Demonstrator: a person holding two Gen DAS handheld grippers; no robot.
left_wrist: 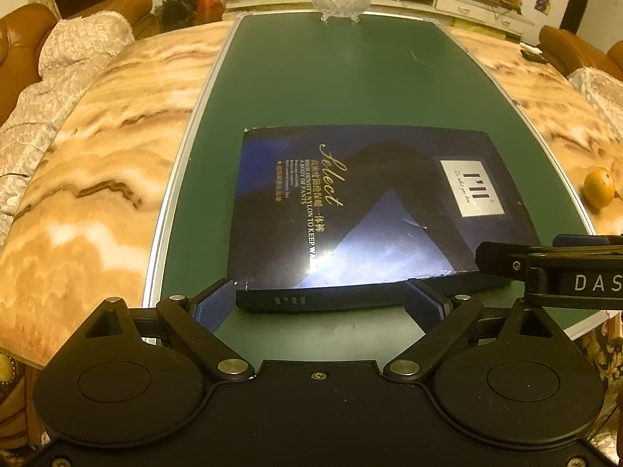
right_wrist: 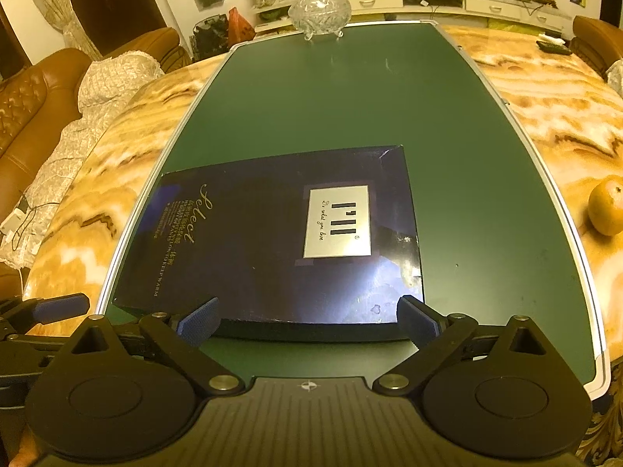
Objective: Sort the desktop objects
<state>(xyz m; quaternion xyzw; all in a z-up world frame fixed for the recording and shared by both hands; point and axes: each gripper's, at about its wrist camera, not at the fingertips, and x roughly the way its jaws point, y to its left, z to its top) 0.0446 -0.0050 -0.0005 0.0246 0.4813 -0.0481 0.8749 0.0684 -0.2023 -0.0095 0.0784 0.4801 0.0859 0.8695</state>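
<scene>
1. Two tools face one flat dark box [left_wrist: 362,210] lying on the green mat [left_wrist: 350,78] of the marble bench [left_wrist: 97,136]. In the left wrist view, the left tool [left_wrist: 329,301] stands spread wide, its blue pads at either side of the box's near edge, gripping nothing. Only this view shows the right tool from the side, coming in at the box's near right corner, and the white print on the lid sharply.
2. In the right wrist view, the right tool [right_wrist: 307,319] is likewise wide and empty before the box [right_wrist: 272,241]. Here a blue pad of the left tool pokes in at far left. An orange [right_wrist: 607,208] sits on the marble, a glass bowl [right_wrist: 320,13] at the mat's far end.
</scene>
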